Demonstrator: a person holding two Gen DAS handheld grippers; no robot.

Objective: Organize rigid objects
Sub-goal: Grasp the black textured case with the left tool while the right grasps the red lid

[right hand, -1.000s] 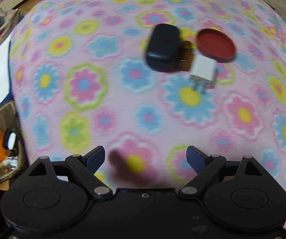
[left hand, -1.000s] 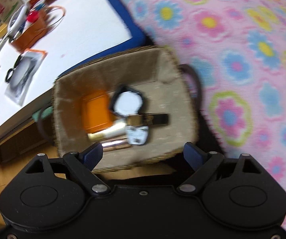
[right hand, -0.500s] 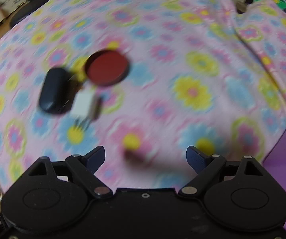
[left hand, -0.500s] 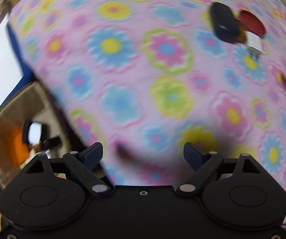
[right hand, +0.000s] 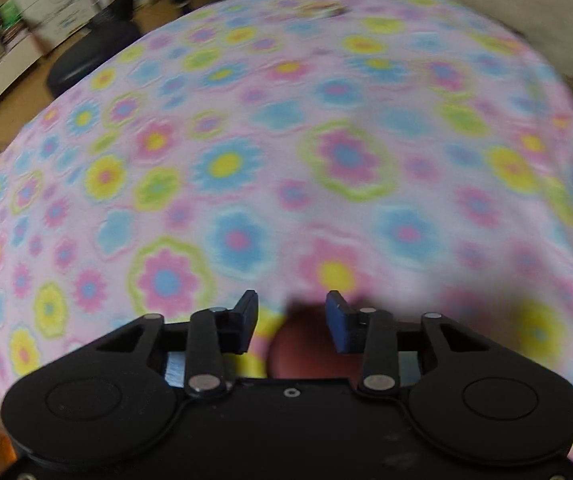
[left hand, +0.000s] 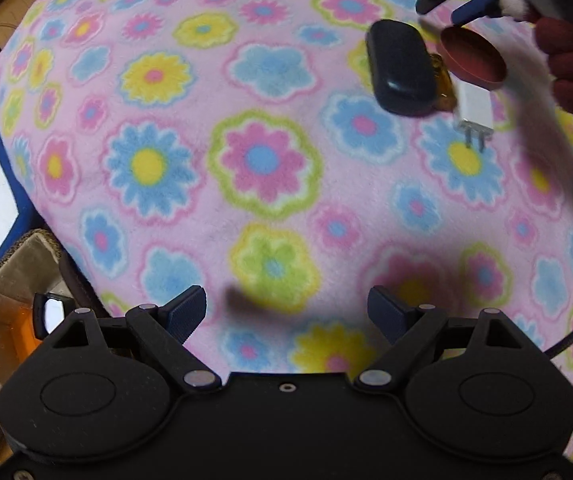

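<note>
The left gripper (left hand: 286, 312) is held with its fingers spread wide and nothing between them; only the flowered blanket (left hand: 262, 160) lies beyond the tips. Off to the left of the left finger, low and close, the corner of a basket (left hand: 10, 280) is seen, with an orange thing and a small mirror already inside (so part of the sorting seems done).

Farther out, ahead and to the right of the fingers, the remaining things are gathered: a dark case (left hand: 402, 72), a white plug (left hand: 474, 106) just beside it, a small amber item (left hand: 444, 92) tucked between them, and a red lid (left hand: 472, 58) behind.

The right gripper (left hand: 448, 6) is brought over that lid, its fingers drawn close together. In its own view the lid shows in the narrow gap, but whether the pads actually bite its rim cannot be told through the blur.

The step in hand is judged to be picking up the lid. Next, a firm hold must be confirmed, and the lid then carried across the blanket to the basket.
</note>
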